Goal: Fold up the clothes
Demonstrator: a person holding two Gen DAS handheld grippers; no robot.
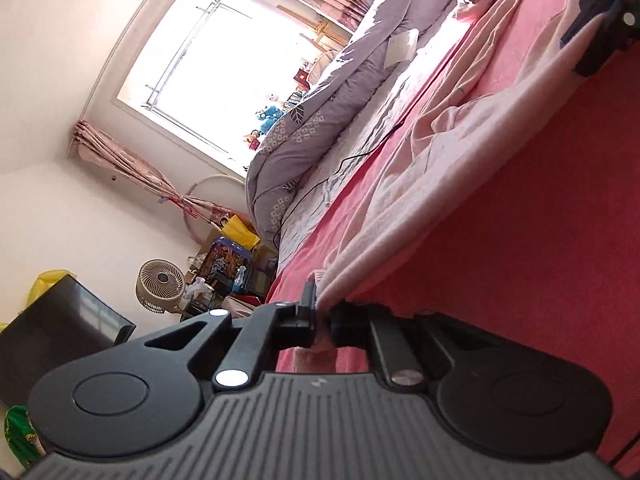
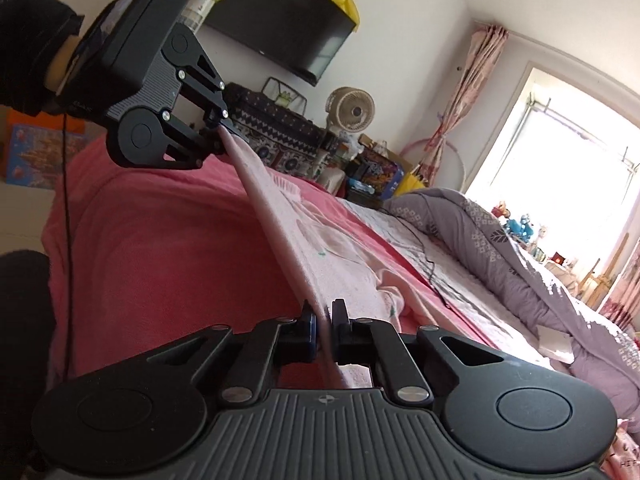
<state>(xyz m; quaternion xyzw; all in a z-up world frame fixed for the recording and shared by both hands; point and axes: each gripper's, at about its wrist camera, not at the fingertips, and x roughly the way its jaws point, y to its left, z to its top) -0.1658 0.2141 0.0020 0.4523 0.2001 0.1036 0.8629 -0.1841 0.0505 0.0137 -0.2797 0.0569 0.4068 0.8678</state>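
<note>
A pale pink garment (image 1: 432,160) lies on the red bedspread (image 1: 540,240), with one edge pulled taut between my two grippers. My left gripper (image 1: 323,312) is shut on one corner of that edge. My right gripper (image 2: 325,320) is shut on the other corner, and the garment (image 2: 320,248) runs as a straight band from it to the left gripper (image 2: 218,124). The right gripper also shows at the top right of the left wrist view (image 1: 600,8). The rest of the garment lies rumpled on the bed behind the stretched edge.
A rolled grey-purple quilt (image 2: 500,248) lies along the far side of the bed, with a black cable (image 1: 320,184) beside it. A small fan (image 2: 352,110), boxes, a wall television (image 2: 288,20) and a bright window (image 1: 224,68) are beyond the bed.
</note>
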